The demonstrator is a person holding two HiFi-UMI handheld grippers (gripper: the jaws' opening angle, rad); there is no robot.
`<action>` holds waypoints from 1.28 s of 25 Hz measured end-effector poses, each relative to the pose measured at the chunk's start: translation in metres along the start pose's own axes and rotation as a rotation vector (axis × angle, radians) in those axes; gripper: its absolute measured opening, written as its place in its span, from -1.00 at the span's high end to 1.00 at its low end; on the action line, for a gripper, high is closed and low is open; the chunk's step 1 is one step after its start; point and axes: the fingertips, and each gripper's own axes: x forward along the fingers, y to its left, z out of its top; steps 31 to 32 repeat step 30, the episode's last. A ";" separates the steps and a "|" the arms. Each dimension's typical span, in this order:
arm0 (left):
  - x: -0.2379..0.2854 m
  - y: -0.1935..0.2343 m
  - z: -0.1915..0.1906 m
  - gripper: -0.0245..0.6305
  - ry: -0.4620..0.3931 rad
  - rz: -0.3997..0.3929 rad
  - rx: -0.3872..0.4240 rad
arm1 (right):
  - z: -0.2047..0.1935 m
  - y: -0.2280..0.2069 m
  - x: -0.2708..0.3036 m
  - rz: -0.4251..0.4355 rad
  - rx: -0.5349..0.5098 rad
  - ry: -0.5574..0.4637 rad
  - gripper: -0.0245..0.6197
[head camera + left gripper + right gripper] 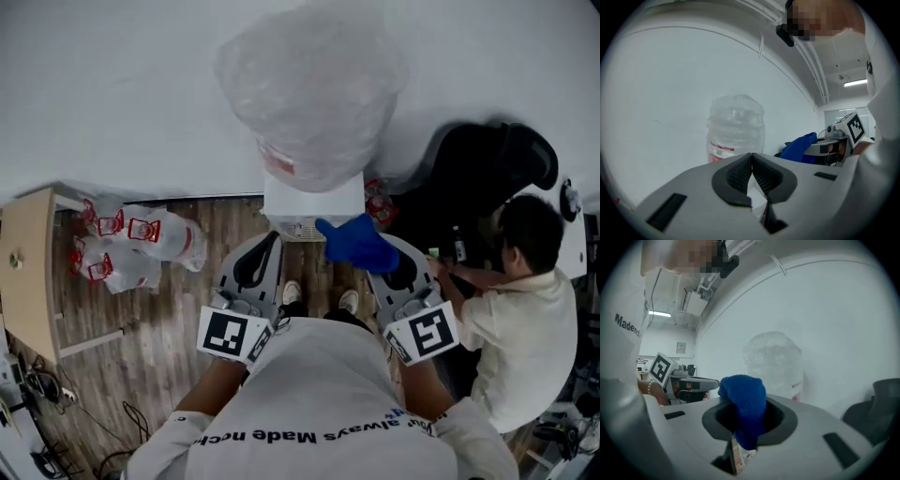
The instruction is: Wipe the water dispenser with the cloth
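The water dispenser [312,202] is a white box against the wall, topped by a clear water bottle [312,89] with a red-and-white label. The same bottle [736,129] stands ahead in the left gripper view, and a paler bottle [774,363] shows in the right gripper view. My right gripper [377,255] is shut on a blue cloth [355,243], held just in front of the dispenser's right front corner. The cloth [744,405] bulges up from between the jaws. My left gripper [268,251] hangs shut and empty before the dispenser's left front corner; its pads [761,174] meet at the tip.
A seated person in a white shirt [518,311] is close on the right, beside a black chair [490,173]. White bags with red print [131,242] lie on the wooden floor at left, next to a light wood cabinet [26,267]. The white wall lies behind.
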 end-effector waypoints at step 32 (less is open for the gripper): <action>-0.004 -0.007 0.046 0.86 -0.056 -0.067 0.051 | 0.053 0.013 -0.007 -0.003 -0.024 -0.091 0.68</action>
